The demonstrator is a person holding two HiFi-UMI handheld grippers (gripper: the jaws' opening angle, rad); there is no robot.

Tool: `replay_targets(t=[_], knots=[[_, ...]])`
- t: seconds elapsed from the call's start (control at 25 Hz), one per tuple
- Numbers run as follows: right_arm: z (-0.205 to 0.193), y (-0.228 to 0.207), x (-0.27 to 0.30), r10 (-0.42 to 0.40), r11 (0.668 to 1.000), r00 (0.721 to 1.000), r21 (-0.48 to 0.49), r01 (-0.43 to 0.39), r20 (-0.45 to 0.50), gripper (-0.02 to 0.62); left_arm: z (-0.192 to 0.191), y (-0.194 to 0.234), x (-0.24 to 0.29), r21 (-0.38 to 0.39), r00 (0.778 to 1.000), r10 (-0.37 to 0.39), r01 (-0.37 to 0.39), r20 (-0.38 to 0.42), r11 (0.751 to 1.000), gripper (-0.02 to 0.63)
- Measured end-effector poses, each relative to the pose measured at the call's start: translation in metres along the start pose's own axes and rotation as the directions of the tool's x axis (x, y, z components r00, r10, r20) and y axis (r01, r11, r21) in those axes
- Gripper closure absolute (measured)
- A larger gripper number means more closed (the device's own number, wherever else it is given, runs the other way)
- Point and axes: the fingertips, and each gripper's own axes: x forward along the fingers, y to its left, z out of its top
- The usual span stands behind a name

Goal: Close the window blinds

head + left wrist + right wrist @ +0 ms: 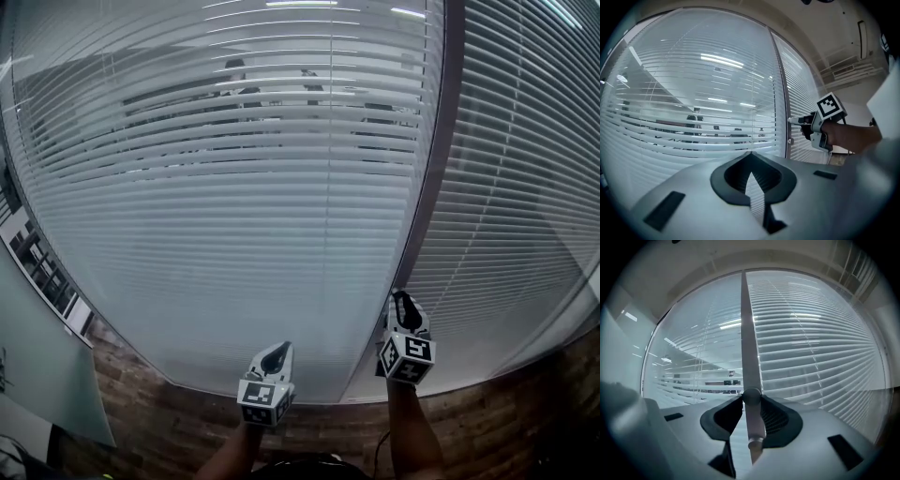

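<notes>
White slatted window blinds [234, 234] fill the head view, with a second panel [525, 187] right of a dark mullion [433, 187]. The upper slats of the left panel stand partly tilted, and a room shows between them. My right gripper [403, 305] is at the mullion's foot. In the right gripper view it [751, 398] is shut on the hanging blind wand [746, 343], whose capped end [755, 444] hangs below the jaws. From the left gripper view, my right gripper [792, 120] touches the mullion. My left gripper [277, 354] [750, 154] is shut on nothing, just short of the blinds.
A brick sill band [141, 394] runs under the window. A frosted panel [47, 375] stands at the left. People at desks [239, 84] are visible through the slats. A ceiling air unit [862, 40] hangs at the upper right.
</notes>
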Motion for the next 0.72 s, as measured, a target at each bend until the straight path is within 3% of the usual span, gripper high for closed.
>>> replay_targets(t=[0.24,0.44,0.56,0.64,0.72], knots=[[0.001,0.0,0.001,0.003,0.998,1.0,-0.067,-0.003,-0.002,0.474,-0.001,0.001,-0.001,0.0,1.0,0.001,-0.001,0.002,1.0,0.606],[0.003,0.004,0.001,-0.008,0.962,1.0,-0.274,0.006,-0.006,0.476,0.0,-0.001,0.001,0.004,1.0,-0.006,0.006,0.004,1.0,0.606],[0.001,0.007,0.001,-0.009,0.887,1.0,-0.462,0.0,-0.017,0.476,0.0,-0.003,0.002,0.003,1.0,-0.016,0.016,0.0,1.0,0.606],[-0.002,0.009,0.0,-0.017,0.808,0.999,-0.589,-0.01,-0.04,0.477,0.002,-0.005,0.003,0.001,1.0,-0.025,0.025,0.004,1.0,0.606],[0.0,0.014,0.0,-0.016,0.707,0.999,-0.706,-0.025,-0.05,0.477,0.005,-0.007,0.005,0.005,1.0,-0.03,0.03,0.008,1.0,0.606]])
